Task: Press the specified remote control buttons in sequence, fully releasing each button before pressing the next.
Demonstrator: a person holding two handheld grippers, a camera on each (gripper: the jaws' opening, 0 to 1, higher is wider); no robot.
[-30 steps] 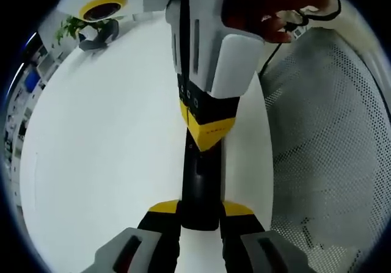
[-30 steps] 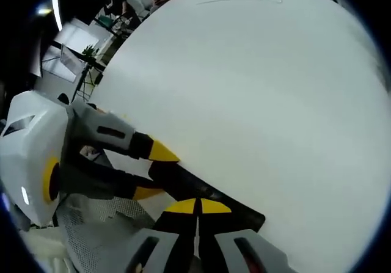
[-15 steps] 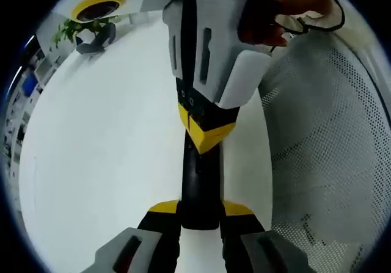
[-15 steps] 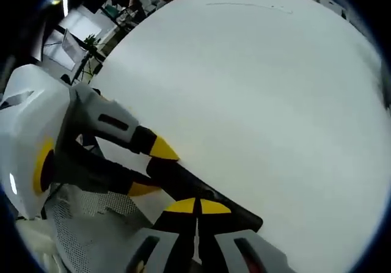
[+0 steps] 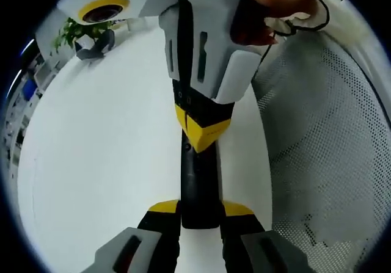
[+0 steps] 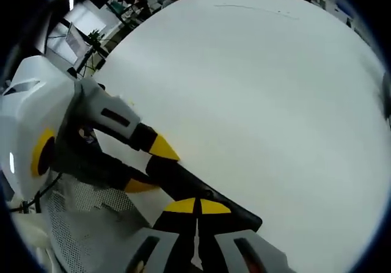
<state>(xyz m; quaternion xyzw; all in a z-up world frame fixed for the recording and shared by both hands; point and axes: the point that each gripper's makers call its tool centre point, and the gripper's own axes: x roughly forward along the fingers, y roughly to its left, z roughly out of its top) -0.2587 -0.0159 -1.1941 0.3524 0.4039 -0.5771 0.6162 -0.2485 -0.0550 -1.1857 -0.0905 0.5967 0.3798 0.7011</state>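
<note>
Left gripper (image 5: 200, 215) clamps remote (image 5: 199, 181) over white table (image 5: 98, 145).

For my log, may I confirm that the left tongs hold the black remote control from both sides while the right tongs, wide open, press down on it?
Not quite: the right tongs are shut, yellow tips together on the black remote control, as the left gripper view shows. The left tongs do hold it from both sides.

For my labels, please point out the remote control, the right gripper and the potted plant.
remote control (image 5: 198, 184), left gripper view, its dark top face.
right gripper (image 5: 200, 132), left gripper view, its yellow tips.
potted plant (image 5: 74, 29), left gripper view, its leaves.
</note>
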